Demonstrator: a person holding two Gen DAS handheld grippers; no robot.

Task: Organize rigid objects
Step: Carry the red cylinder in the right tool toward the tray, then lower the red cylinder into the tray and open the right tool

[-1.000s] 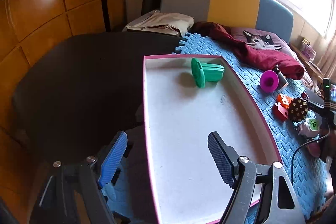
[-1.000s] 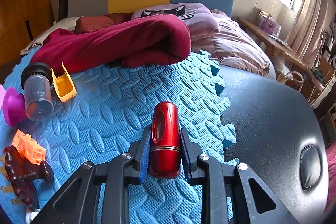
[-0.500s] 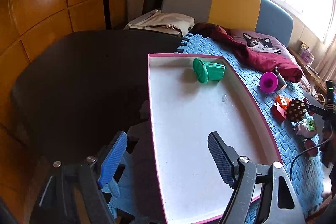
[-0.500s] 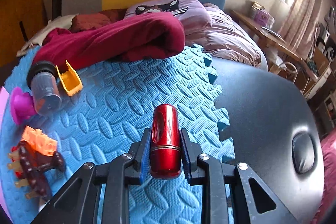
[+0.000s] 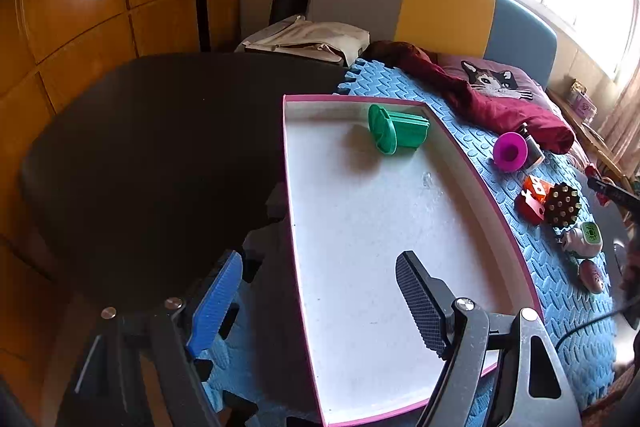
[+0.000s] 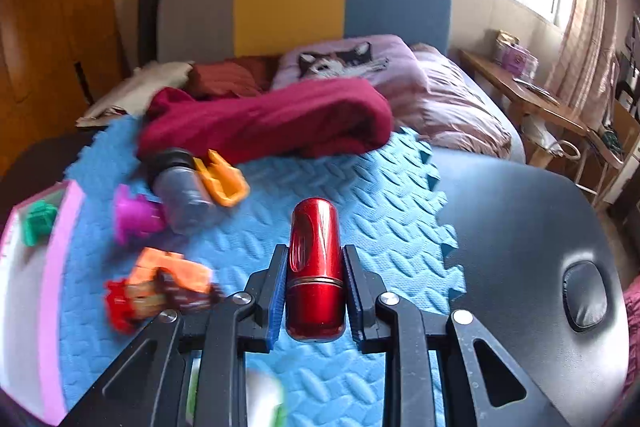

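Room: bedroom with a grey, yellow and blue headboard (image 6: pixel 344 3), a window at the right, wood panels at the left.
Surface: black tabletop (image 5: pixel 152 155) with a blue foam mat (image 6: pixel 360 195) laid over its middle; the mat's jagged edge ends short of the tabletop's right edge.
Tray: white tray with a pink rim (image 5: pixel 289 187) lies on the mat toward the tabletop's left edge, with a green spool (image 5: pixel 394 133) on its side near the far end and the rest bare.
Right hand-held gripper (image 6: pixel 316 291): closed on a red cylinder (image 6: pixel 316 259) — pads press its two sides, its long axis runs straight ahead along the fingers, rounded end forward, clear above the mat.
Left hand-held gripper (image 5: pixel 320 303): jaws fairly wide, nothing between them — it hangs over the tray's near left edge, one finger inside the rim, one outside.
Loose things: purple funnel (image 5: pixel 509 151), grey jar (image 6: pixel 180 187), yellow scoop (image 6: pixel 224 179), orange and red blocks (image 6: pixel 160 283) lie on the mat between the tray and the right hand-held gripper.
Key relation: the tray lies to the left of the carried cylinder, across the loose things; the right hand has the load, the left is nearer the tray.
Next move, as judged: carry left over the clutter, then lower into the bare near part of the tray.
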